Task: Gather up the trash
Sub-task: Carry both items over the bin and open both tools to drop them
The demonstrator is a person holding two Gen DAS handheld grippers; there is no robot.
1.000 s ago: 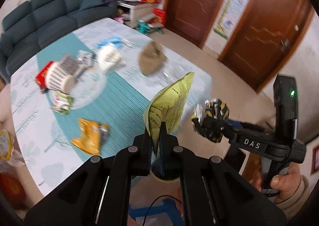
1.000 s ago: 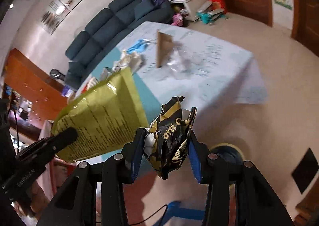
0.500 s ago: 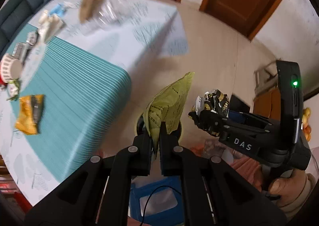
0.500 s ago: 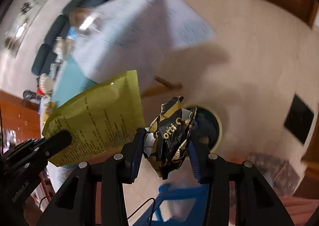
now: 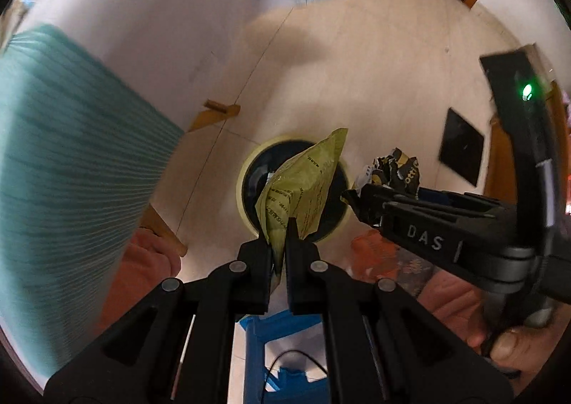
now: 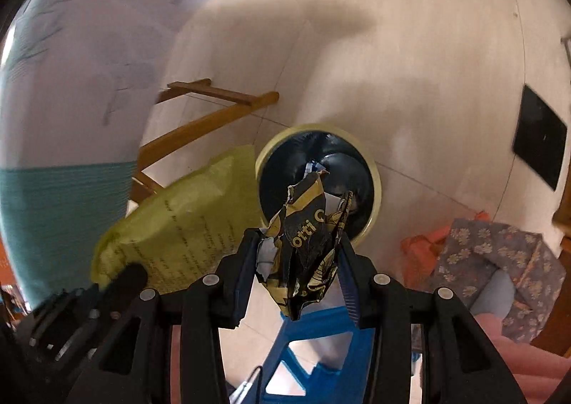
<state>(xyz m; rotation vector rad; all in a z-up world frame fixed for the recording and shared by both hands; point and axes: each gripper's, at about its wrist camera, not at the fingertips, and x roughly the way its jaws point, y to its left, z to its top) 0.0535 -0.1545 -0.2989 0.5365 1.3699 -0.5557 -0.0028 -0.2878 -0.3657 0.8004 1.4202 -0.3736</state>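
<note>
My left gripper (image 5: pixel 281 233) is shut on the lower edge of a yellow-green snack bag (image 5: pixel 303 186), which hangs straight above a round bin (image 5: pixel 246 168) with a cream rim and a dark liner on the floor. My right gripper (image 6: pixel 298 243) is shut on a crumpled black-and-gold wrapper (image 6: pixel 307 243), held above the near edge of the same bin (image 6: pixel 373 172). In the left wrist view the right gripper (image 5: pixel 360 195) with its wrapper (image 5: pixel 398 170) stands just right of the bin. The yellow-green bag (image 6: pixel 178 232) shows at lower left in the right wrist view. Some paper scraps lie inside the bin.
The table's teal and white cloth (image 5: pixel 64 161) hangs at the left, with wooden table legs (image 6: pixel 200 129) beside the bin. A blue plastic stool (image 6: pixel 310 343) is below the grippers. Flowered fabric (image 6: pixel 499 261) lies at the right. A dark square (image 6: pixel 539 150) lies on the floor.
Both grippers have come down from above the table to just over the floor bin, each still holding its piece of trash. The tabletop has passed out of view.
</note>
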